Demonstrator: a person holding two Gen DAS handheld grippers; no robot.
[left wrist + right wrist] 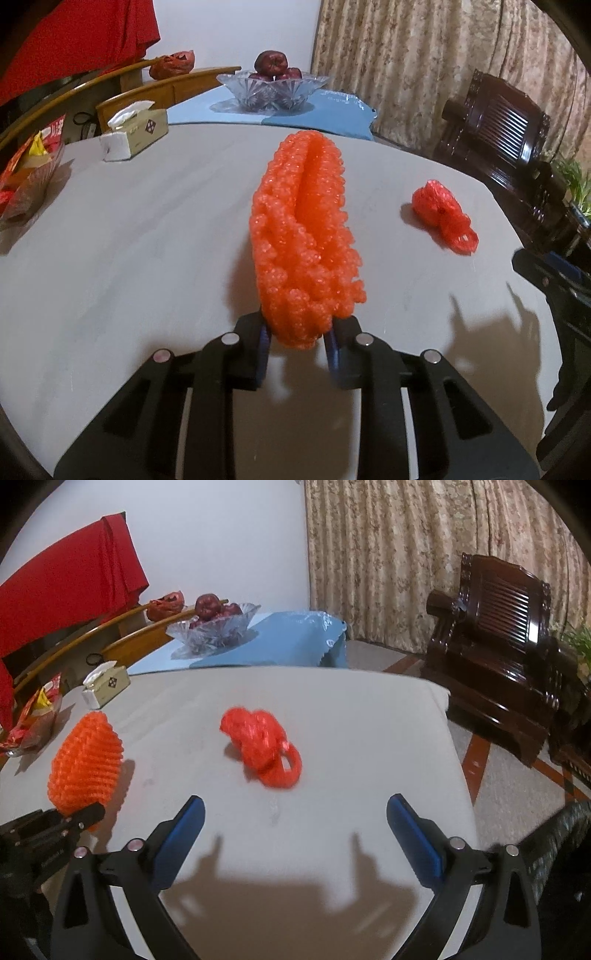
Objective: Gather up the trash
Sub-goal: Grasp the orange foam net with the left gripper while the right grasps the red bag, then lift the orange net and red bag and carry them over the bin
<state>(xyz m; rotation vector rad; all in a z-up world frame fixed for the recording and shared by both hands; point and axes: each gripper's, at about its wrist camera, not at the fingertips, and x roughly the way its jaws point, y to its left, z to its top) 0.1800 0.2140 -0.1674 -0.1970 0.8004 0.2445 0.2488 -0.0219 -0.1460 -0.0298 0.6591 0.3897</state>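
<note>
Grey counter (332, 709) fills the room's middle. Left tongs (297, 338) pinch the orange foam net (303, 236) by its end, lifted for carrying; right tongs (295, 812) gape wide, aimed at the red mesh bag (262, 746) lying nearby.

We look from the left wrist low over the table (129, 229), forward along its fingers (264, 347), very close to the orange foam net (303, 236) filling centre frame. From the right wrist we sit higher and further right, facing likewise. We share the net (86, 760), red mesh bag (445, 218) (264, 749) and fruit bowl (273, 86) (214, 626).
</note>
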